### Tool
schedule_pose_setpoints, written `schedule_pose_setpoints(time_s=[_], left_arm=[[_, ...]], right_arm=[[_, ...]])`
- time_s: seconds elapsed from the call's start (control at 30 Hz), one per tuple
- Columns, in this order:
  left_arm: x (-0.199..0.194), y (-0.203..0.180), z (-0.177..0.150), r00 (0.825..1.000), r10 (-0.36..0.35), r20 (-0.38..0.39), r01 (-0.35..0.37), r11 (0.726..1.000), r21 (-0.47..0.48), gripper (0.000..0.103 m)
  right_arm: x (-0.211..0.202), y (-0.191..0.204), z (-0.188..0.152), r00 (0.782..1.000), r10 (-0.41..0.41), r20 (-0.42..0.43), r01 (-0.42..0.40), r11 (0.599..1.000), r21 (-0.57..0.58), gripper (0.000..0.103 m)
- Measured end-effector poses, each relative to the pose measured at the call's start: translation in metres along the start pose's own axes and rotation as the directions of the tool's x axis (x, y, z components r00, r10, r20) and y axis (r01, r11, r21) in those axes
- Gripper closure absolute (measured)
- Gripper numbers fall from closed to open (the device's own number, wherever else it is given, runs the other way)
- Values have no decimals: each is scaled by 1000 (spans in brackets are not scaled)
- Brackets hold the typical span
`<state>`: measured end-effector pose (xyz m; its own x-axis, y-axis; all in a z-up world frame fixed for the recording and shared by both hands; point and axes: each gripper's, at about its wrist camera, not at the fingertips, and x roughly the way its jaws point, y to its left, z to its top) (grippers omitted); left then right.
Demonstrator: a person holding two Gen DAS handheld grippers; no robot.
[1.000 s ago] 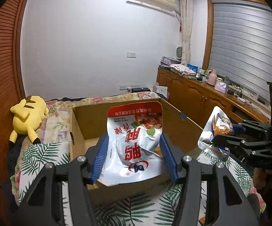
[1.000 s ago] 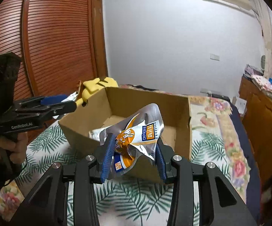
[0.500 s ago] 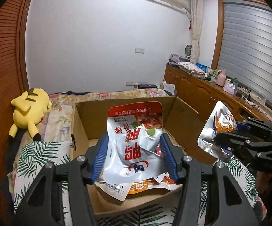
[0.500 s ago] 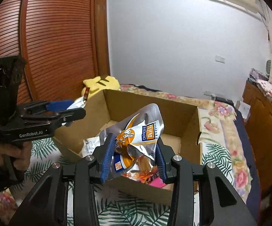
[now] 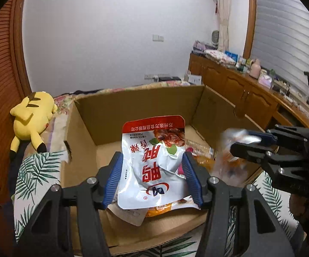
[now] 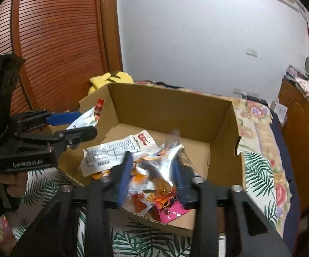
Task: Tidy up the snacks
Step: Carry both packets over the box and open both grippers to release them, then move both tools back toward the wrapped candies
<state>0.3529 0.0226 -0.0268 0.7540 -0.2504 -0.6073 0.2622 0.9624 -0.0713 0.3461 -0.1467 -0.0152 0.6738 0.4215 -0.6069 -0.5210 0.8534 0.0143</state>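
Two packets over cardboard box (image 5: pixel 137 105) | left hand-held gripper (image 5: pixel 153 178) clamps white-red packet (image 5: pixel 154 162) | right hand-held gripper (image 6: pixel 152 176), jaws just narrowing, pinches silver-orange packet (image 6: pixel 154 171)

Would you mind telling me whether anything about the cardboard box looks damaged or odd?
Yes: the cardboard box has a torn, ragged notch in its right wall's rim. The snack packets inside lie in a loose, overlapping heap.

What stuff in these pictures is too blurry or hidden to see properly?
- Silver and orange snack bag between the right gripper jaws: motion-blurred in both views, so its label is unreadable.
- Packets under the white and red snack bag, left wrist view: mostly covered by that bag and the left gripper.
- Items on the wooden sideboard: too small to name.
- Yellow plush toy, right wrist view: mostly behind the cardboard box.
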Motion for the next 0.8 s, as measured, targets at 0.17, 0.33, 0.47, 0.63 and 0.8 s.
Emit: schedule_pose_setpoints(time_s=[0.17, 0.33, 0.47, 0.63, 0.8], left_arm=[[6, -3, -4, 1000, 2, -24, -2, 1000, 5, 46], [8, -3, -4, 999, -4, -45, 4, 1000, -7, 44], [7, -5, -3, 999, -1, -45, 1, 1000, -9, 42], [-4, -8, -2, 1000, 1, -28, -1, 1000, -2, 40], [-23, -14, -3, 1000, 0, -4, 0, 1000, 7, 39]], right_arm=[[14, 1, -8, 999, -25, -40, 24, 999, -21, 94], [13, -4, -12, 999, -9, -40, 10, 1000, 12, 93], [5, -2, -11, 1000, -2, -25, 2, 1000, 18, 90], [-13, 2, -17, 1000, 6, -7, -6, 1000, 30, 87], [-40, 7, -22, 1000, 5, 23, -6, 999, 40, 86]])
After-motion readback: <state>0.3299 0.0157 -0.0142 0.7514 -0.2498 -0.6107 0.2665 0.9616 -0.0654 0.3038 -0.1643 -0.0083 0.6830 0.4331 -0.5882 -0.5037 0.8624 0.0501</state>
